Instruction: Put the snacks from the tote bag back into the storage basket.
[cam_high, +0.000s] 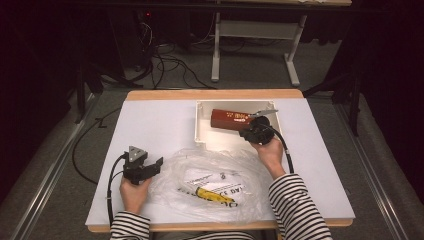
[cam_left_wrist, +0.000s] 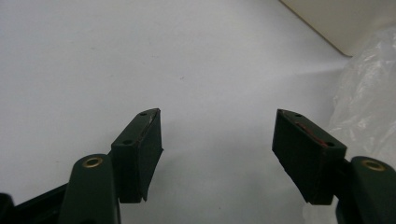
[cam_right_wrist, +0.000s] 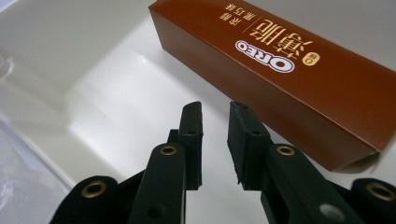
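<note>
The brown biscuit box (cam_right_wrist: 299, 70) lies flat in the white tray (cam_high: 200, 125) near the tabletop's far edge, so the step in hand looks like letting go and backing out. Draw the right tool (cam_right_wrist: 215, 126) straight up and clear (no sideways drag against the carton). Its jaws stand a narrow gap apart with nothing between them, the box just beside. The left tool (cam_left_wrist: 217, 140) is spread wide and empty above the tabletop, beside the clear plastic bag (cam_high: 210, 185) near the front edge.

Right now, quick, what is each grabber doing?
Left gripper: open, holding nothing, over the white table.
Right gripper: slightly open, holding nothing, beside the brown cardboard Oreo box.
</note>
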